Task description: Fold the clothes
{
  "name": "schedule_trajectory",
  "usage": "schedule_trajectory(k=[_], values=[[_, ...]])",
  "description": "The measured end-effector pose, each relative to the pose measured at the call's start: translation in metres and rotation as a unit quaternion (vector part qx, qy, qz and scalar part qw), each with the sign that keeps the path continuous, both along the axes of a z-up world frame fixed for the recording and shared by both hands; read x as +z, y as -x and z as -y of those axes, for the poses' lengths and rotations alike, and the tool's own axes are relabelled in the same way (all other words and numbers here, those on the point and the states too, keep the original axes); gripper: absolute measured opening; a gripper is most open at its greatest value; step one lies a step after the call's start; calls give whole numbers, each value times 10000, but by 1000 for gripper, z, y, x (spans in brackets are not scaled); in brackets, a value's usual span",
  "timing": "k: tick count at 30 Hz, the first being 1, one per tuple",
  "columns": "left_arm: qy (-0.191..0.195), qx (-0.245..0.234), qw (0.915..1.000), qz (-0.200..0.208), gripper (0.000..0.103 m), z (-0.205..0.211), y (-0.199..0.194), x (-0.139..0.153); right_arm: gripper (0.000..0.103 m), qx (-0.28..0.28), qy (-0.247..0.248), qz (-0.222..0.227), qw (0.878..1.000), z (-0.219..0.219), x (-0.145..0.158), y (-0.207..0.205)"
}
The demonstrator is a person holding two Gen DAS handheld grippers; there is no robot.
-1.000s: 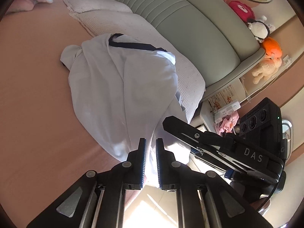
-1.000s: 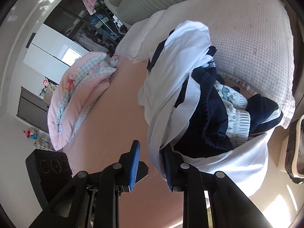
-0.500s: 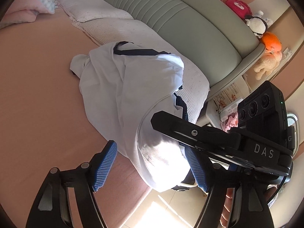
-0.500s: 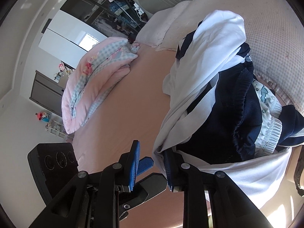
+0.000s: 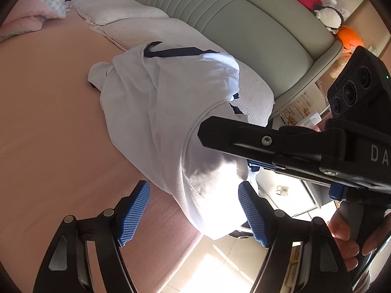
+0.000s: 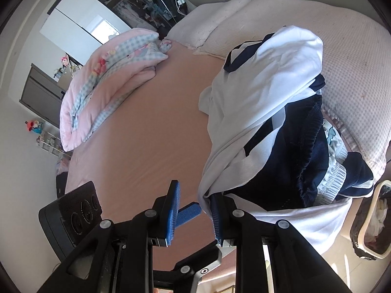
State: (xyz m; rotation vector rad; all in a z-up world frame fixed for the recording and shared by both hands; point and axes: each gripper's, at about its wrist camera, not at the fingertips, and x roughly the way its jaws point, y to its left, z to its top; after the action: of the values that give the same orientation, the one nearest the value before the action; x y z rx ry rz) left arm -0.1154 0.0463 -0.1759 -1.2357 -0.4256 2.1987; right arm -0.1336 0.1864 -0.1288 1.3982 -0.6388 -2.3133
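A white garment with dark navy trim (image 5: 171, 102) lies in a heap on the pink bed sheet (image 5: 48, 122), partly on a pillow, its lower end hanging over the bed's edge. My left gripper (image 5: 193, 212) is open, its blue pads either side of that hanging end, not gripping. The right wrist view shows the same white garment (image 6: 264, 78) draped over a dark navy garment (image 6: 293, 151) and a white printed piece (image 6: 334, 146). My right gripper (image 6: 195, 214) is open at the heap's near edge, the right pad (image 6: 216, 217) touching the white cloth.
Pale pillows (image 5: 136, 22) and a green padded headboard (image 5: 244, 17) stand behind the heap. A folded pink checked quilt (image 6: 105, 85) lies on the bed's far side. Plush toys (image 5: 327, 14) sit on the headboard ledge. A lined waste bin (image 6: 371, 227) stands beside the bed.
My left gripper opened from nearly shut and let go of the white cloth's hanging end. Both grippers moved closer over the heap; the right gripper stayed open.
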Motion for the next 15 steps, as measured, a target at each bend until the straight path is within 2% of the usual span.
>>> schedule_trajectory(k=[5,15], values=[[24,50,10000,-70,74,-13,0,4,24,128,226,-5,9997,2,2,-3],[-229,506,9985,-27,74,8,7,-2,24,411,682,-31,9968,13,12,-10]])
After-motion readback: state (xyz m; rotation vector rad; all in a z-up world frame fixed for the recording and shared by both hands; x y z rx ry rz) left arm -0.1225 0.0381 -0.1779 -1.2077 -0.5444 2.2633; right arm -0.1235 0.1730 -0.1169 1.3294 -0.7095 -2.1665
